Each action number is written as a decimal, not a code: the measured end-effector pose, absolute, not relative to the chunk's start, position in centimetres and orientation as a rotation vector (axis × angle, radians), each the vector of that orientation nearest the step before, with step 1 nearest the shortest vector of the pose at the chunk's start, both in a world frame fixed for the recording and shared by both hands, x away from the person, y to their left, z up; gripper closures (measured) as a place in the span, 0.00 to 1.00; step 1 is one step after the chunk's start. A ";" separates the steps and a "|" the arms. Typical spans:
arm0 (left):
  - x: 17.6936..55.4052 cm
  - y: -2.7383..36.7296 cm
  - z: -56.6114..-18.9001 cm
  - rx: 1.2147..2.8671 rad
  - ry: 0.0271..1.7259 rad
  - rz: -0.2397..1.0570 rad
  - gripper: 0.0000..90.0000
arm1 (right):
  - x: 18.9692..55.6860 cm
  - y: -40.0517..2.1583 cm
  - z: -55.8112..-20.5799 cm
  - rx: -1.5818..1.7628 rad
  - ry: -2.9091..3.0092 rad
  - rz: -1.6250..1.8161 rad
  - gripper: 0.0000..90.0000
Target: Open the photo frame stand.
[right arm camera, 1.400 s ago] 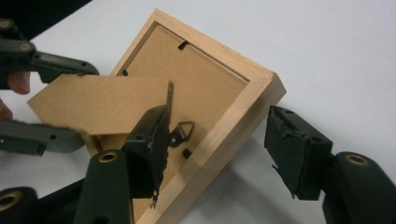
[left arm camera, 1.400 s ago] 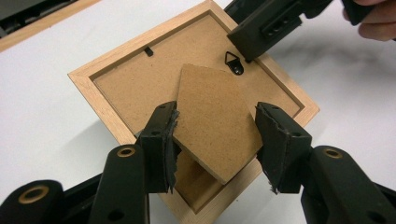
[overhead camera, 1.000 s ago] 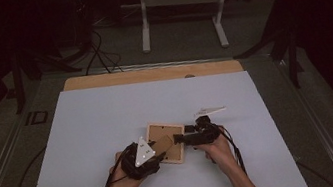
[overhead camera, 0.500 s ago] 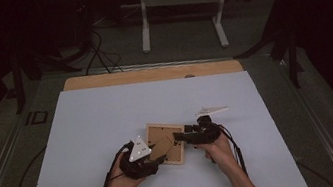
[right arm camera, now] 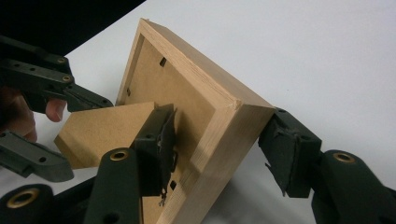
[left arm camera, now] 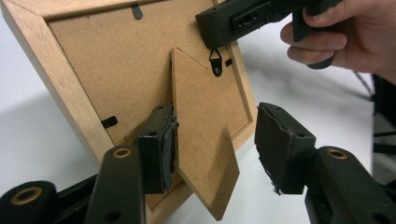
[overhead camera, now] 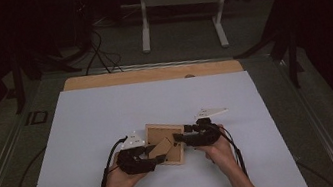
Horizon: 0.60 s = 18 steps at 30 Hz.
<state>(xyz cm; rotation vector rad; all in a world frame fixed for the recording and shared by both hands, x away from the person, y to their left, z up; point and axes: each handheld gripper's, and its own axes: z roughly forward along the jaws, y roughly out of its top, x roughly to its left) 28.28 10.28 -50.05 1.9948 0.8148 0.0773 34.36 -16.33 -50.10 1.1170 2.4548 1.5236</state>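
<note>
A wooden picture frame (overhead camera: 156, 131) lies back up on the white sheet, with its fibreboard stand (overhead camera: 161, 148) swung up. My left gripper (overhead camera: 157, 160) is at the frame's near left. In the left gripper view the frame (left arm camera: 93, 70) fills the upper left. The left gripper (left arm camera: 219, 147) straddles the stand (left arm camera: 201, 126); one pad touches it and the other stands clear. These jaws have just been opening. My right gripper (overhead camera: 178, 137) has just been closing. In the right gripper view it (right arm camera: 223, 149) is shut on the frame (right arm camera: 205, 93) at a corner, one pad on the back and one on the outer edge.
The white sheet (overhead camera: 107, 113) covers the table, with a wooden board edge (overhead camera: 151, 74) along its far side. Beyond it on the dark floor are a white-legged stand (overhead camera: 180, 15) and cables (overhead camera: 96, 49). A cable trails back from each gripper beside my wrists.
The left gripper's grey plate has shifted slightly away from me. The frame and the right hand stay where they were.
</note>
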 end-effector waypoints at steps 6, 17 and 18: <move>28.6 10.4 -50.1 2.003 0.847 0.077 0.59 | 34.1 -16.3 -49.9 1.075 2.452 1.516 0.52; 28.6 10.4 -49.9 2.044 0.836 0.078 0.75 | 33.7 -16.4 -49.3 1.031 2.449 1.502 0.55; 28.6 10.4 -49.8 2.045 0.840 0.078 0.76 | 33.6 -16.5 -49.3 1.029 2.449 1.501 0.55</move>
